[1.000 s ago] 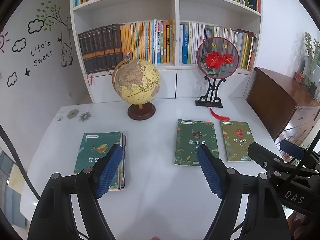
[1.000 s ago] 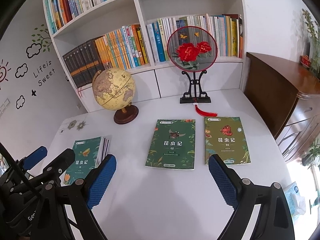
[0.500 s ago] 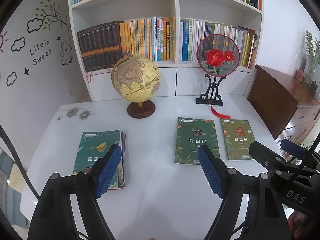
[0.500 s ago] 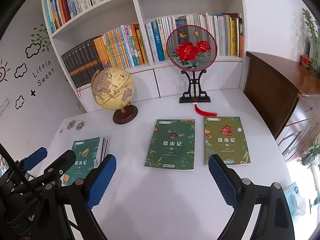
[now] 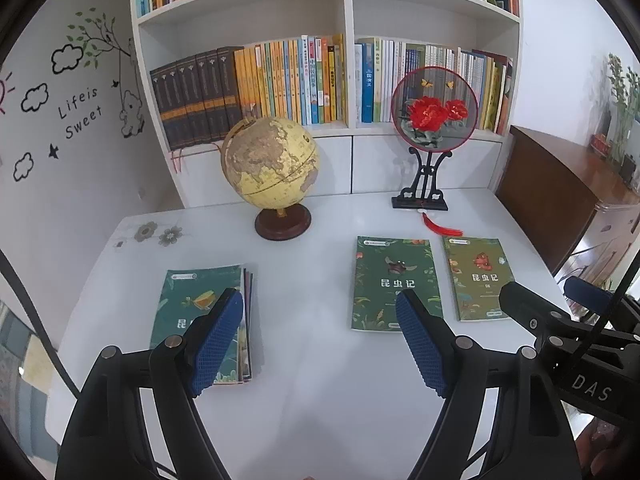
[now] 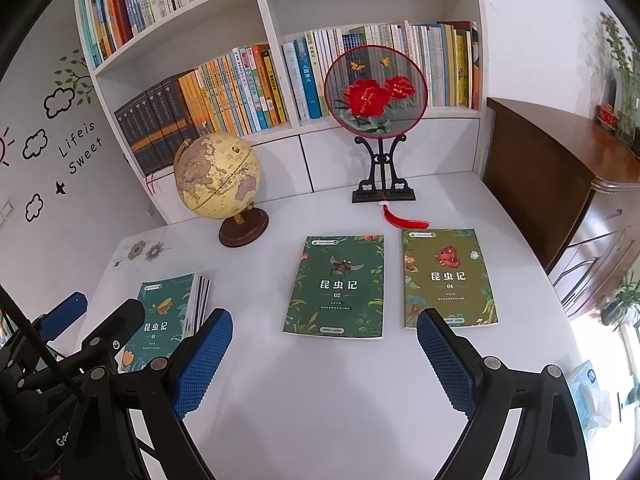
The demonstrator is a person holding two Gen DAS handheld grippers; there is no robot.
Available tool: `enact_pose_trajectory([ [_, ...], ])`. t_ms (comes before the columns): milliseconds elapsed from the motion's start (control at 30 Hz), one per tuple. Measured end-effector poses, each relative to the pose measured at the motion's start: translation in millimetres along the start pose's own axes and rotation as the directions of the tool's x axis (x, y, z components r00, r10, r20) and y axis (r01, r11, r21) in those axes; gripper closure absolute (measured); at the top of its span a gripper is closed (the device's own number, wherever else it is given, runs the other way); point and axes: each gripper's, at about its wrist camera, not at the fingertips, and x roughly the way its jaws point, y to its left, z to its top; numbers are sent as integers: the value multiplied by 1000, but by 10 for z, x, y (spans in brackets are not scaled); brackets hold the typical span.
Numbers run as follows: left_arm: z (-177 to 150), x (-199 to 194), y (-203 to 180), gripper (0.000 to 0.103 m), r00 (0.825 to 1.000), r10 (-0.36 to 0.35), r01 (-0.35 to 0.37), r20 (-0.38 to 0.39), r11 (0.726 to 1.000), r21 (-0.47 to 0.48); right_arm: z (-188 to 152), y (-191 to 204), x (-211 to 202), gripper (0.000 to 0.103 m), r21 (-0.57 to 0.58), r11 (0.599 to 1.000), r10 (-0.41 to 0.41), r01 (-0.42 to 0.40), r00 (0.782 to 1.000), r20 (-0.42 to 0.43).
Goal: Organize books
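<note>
A dark green book marked 02 (image 6: 338, 286) (image 5: 394, 282) lies flat mid-table. An olive green book marked 04 (image 6: 446, 276) (image 5: 478, 276) lies right of it. A small stack of books with a teal cover on top (image 5: 200, 312) (image 6: 168, 312) lies at the left. My left gripper (image 5: 320, 340) is open and empty above the near table, between the stack and the 02 book. My right gripper (image 6: 324, 360) is open and empty, hovering in front of the 02 book.
A globe (image 5: 272, 168) and a round embroidered fan on a black stand (image 5: 432, 116) with a red tassel stand at the back of the white table (image 5: 320, 400). Behind is a full bookshelf (image 5: 280, 80). A wooden cabinet (image 5: 560, 184) stands to the right.
Both views shifted only slightly; the left gripper has drifted a little. The books have not moved and both grippers stay open.
</note>
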Motion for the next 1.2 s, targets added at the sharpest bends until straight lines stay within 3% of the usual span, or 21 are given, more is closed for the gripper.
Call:
enact_pose_trajectory([
  [733, -2, 114, 14, 26, 999, -24, 23, -34, 999, -37, -1, 27, 58, 10, 5, 1000, 0, 0, 1000, -2],
  [1200, 27, 189, -2, 26, 999, 11, -13, -52, 999, -39, 26, 4, 186, 10, 14, 1000, 13, -12, 999, -32],
])
